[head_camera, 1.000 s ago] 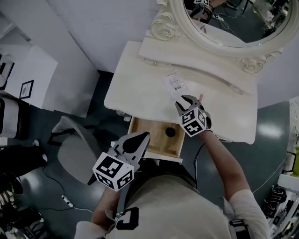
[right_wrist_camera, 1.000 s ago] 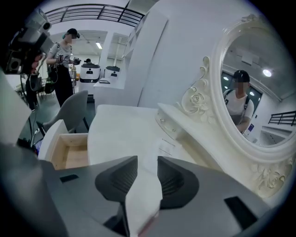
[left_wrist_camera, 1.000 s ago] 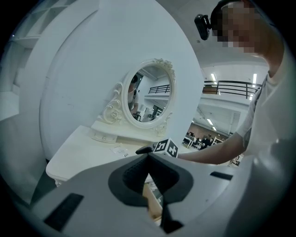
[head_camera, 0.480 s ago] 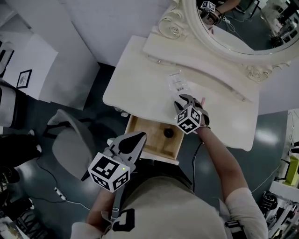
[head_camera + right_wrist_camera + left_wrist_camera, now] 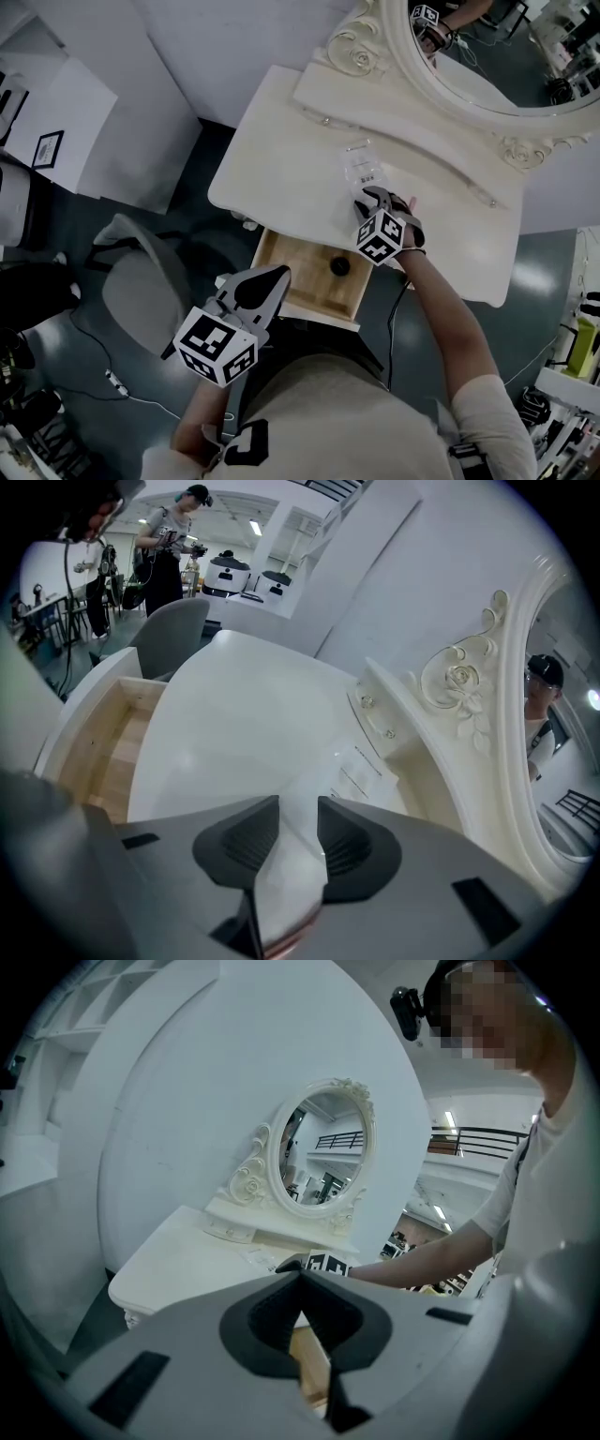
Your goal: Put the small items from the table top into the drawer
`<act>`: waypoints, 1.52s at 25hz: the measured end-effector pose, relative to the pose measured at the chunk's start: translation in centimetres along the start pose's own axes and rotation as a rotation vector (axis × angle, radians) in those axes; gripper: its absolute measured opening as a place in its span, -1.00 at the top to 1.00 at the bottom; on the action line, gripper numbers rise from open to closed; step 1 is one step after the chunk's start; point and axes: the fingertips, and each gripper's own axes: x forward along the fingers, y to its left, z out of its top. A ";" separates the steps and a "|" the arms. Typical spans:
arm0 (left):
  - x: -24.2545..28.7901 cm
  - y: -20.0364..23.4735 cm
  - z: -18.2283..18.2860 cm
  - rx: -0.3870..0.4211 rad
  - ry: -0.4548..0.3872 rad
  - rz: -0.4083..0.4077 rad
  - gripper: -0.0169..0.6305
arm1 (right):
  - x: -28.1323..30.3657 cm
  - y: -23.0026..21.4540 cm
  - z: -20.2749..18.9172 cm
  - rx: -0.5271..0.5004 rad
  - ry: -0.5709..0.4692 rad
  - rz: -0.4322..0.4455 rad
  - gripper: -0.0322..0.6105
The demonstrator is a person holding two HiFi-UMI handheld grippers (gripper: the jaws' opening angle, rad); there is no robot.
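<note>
Left gripper (image 5: 279, 274) hangs just in front of the open drawer (image 5: 298, 281), jaws closed together on nothing. One dark round item (image 5: 339, 266) already lies in the drawer. Further right, the right gripper (image 5: 368, 195) has dropped and rolled over the last second. Its jaws now straddle the near end of the clear packet (image 5: 360, 167), which lies flat on the bench (image 5: 272, 159). They stand moderately apart, and the pads seem not yet to press. The pick looks set up; closing should follow.
</note>
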 end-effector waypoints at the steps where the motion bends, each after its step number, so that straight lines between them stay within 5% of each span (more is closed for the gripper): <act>1: 0.0 0.0 0.0 -0.001 -0.001 0.000 0.78 | 0.0 0.0 -0.1 -0.003 0.003 0.002 0.52; 9: -0.3 0.2 -0.2 -0.006 -0.004 0.005 0.78 | 0.3 -0.1 0.0 -0.027 0.005 -0.007 0.53; 20: -0.9 0.6 -0.7 -0.011 0.002 0.016 0.78 | 0.4 -0.3 0.1 -0.059 0.016 -0.049 0.79; 38: -1.3 0.7 0.0 0.003 -0.012 0.004 0.78 | -0.5 -0.4 1.7 -0.035 -0.006 -0.041 0.81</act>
